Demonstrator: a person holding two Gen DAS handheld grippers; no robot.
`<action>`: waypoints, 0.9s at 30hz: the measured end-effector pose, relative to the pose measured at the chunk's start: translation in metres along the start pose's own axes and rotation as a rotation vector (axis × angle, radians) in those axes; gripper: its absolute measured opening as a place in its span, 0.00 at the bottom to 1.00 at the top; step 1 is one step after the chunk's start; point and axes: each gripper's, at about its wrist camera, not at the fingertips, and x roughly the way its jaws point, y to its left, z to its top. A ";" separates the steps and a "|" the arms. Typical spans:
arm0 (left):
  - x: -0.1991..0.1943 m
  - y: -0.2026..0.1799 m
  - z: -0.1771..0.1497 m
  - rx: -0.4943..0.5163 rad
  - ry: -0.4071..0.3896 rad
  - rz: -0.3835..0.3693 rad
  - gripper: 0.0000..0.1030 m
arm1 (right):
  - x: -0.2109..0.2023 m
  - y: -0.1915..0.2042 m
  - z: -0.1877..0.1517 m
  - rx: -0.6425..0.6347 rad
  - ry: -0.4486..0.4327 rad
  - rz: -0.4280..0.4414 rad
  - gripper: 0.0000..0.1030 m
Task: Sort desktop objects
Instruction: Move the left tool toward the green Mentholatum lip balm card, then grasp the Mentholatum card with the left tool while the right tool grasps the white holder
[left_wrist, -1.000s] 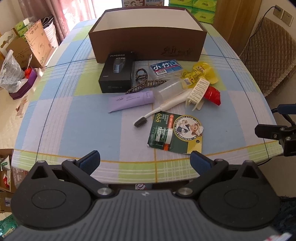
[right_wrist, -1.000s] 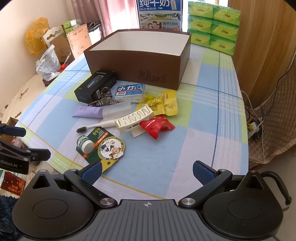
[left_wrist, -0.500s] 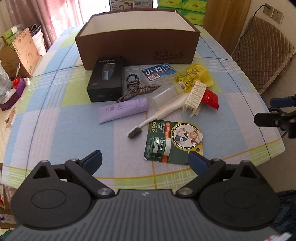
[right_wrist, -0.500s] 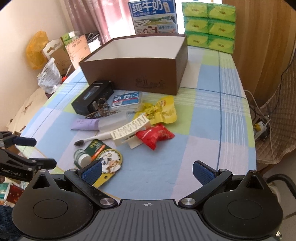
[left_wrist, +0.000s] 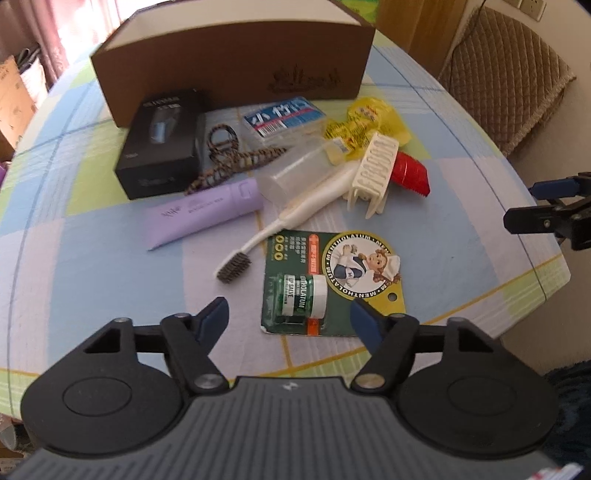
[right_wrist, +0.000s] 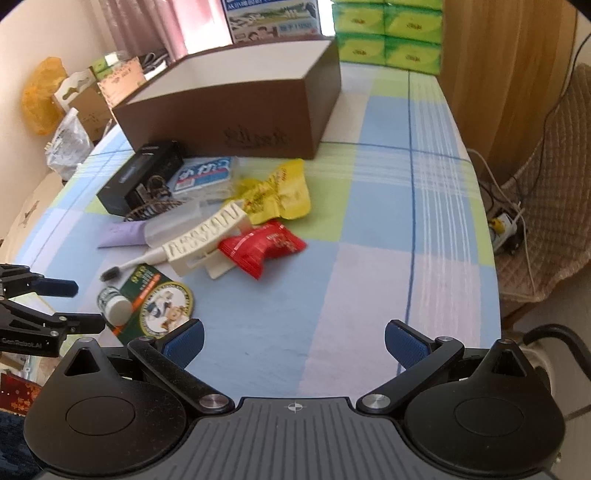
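We hold both tongs wide open and empty: the left tongs (left_wrist: 288, 314) hover over the lip balm card (left_wrist: 332, 280), the right tongs (right_wrist: 293, 338) over bare tabletop (right_wrist: 388, 229).

Home: curtains (right_wrist: 147, 26), cushioned chair (left_wrist: 506, 74).

We see an open brown cardboard box (left_wrist: 236, 70) at the far side. Nearer, in a touching cluster: black carton (left_wrist: 162, 144), lilac tube (left_wrist: 203, 212), white toothbrush (left_wrist: 291, 218), cream hair claw (left_wrist: 375, 168), red sachet (left_wrist: 412, 173), yellow packet (left_wrist: 365, 120). Green lip-salve blister card (left_wrist: 325, 280) nearest, flat.
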 end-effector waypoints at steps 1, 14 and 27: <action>0.004 0.000 0.001 0.004 0.006 -0.005 0.65 | 0.001 -0.001 0.000 0.003 0.004 -0.002 0.98; 0.037 -0.006 0.008 0.055 0.046 -0.003 0.49 | 0.007 -0.014 -0.001 0.042 0.028 -0.019 0.98; 0.024 0.005 -0.003 0.048 0.031 -0.013 0.37 | 0.009 -0.010 0.005 0.030 0.016 0.009 0.98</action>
